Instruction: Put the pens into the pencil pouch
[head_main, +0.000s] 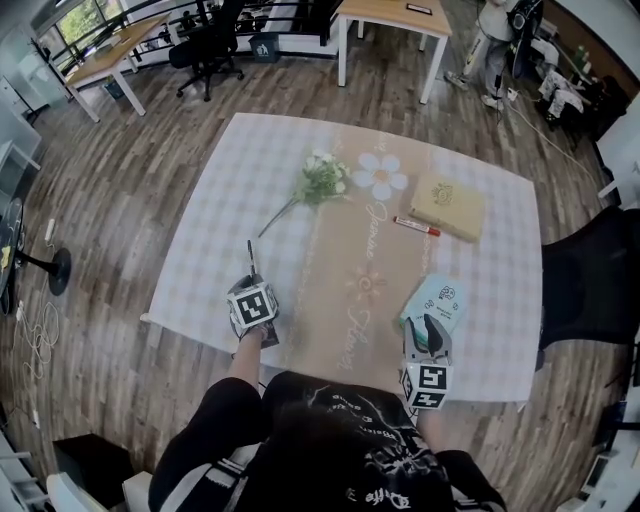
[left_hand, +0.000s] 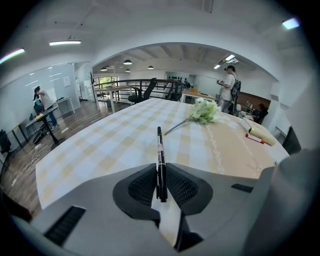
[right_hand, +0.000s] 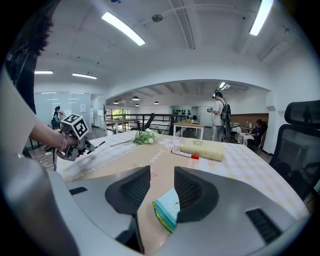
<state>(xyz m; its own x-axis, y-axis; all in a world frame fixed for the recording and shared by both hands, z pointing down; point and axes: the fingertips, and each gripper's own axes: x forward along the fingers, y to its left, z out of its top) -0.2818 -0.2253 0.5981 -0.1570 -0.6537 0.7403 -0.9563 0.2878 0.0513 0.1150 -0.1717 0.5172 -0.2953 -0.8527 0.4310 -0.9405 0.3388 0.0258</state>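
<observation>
A black pen (left_hand: 160, 145) is held tight between the jaws of the left gripper (left_hand: 160, 172). The jaws are closed almost all the way on it, and most of the pen sticks out past them. The jaws of the right gripper (right_hand: 162, 182) are kept partly apart. A corner of the blue-green pencil pouch (right_hand: 166, 212) is seen between them, next to one pad, but it is not squeezed. The pouch is laid near the table's front edge, well apart from the black pen. A second pen with a red cap (head_main: 417, 226) is seen farther back, just beside a tan book (head_main: 448, 207).

Some things could go wrong. The pouch is not gripped, so it could be pushed away when the pen is poked in. The pen is gripped only at its end, so it could be tipped or dropped if it is bumped. The pouch's opening cannot be made out, so the wrong side could be aimed at.

The table is covered with a pale checked cloth (head_main: 210, 220) and a tan runner (head_main: 335, 290), and flowers (head_main: 322, 180) are laid on it. A wood floor (head_main: 130, 180), desks and a black chair (head_main: 205, 45) are seen around it.
</observation>
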